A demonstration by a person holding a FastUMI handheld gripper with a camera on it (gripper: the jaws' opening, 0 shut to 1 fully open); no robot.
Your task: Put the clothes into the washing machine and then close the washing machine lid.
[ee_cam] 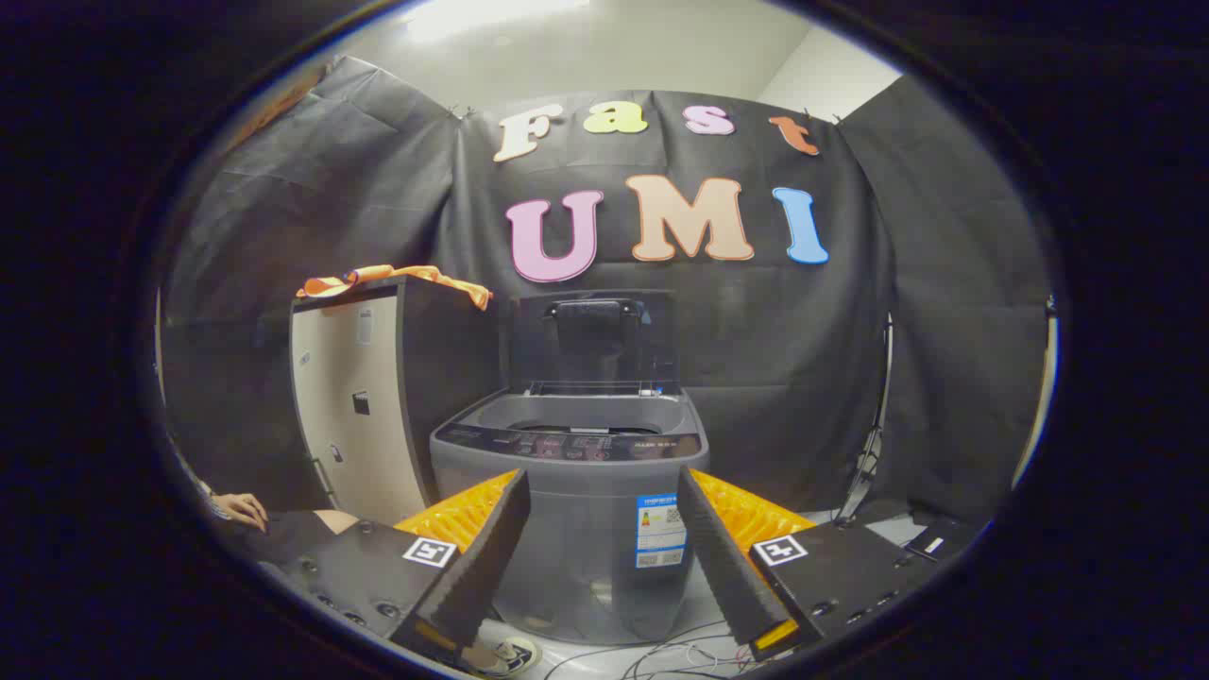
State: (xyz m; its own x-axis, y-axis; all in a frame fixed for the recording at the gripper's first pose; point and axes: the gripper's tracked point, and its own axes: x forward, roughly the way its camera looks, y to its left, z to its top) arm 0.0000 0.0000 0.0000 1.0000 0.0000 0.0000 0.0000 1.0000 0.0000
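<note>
We record the gripper (pixel 601 529) low in the frame with its jaws spread apart on nothing, the grey top-loading washing machine (pixel 570 491) between and beyond them at centre, its dark lid (pixel 593 335) raised, and the orange cloth (pixel 392 280) atop the tall cabinet (pixel 364 406) at upper left.

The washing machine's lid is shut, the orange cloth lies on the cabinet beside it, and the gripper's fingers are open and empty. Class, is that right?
Not quite. The gripper view shows the washing machine with its lid standing open. The orange cloth does lie on the cabinet, and the gripper is open and empty.
</note>
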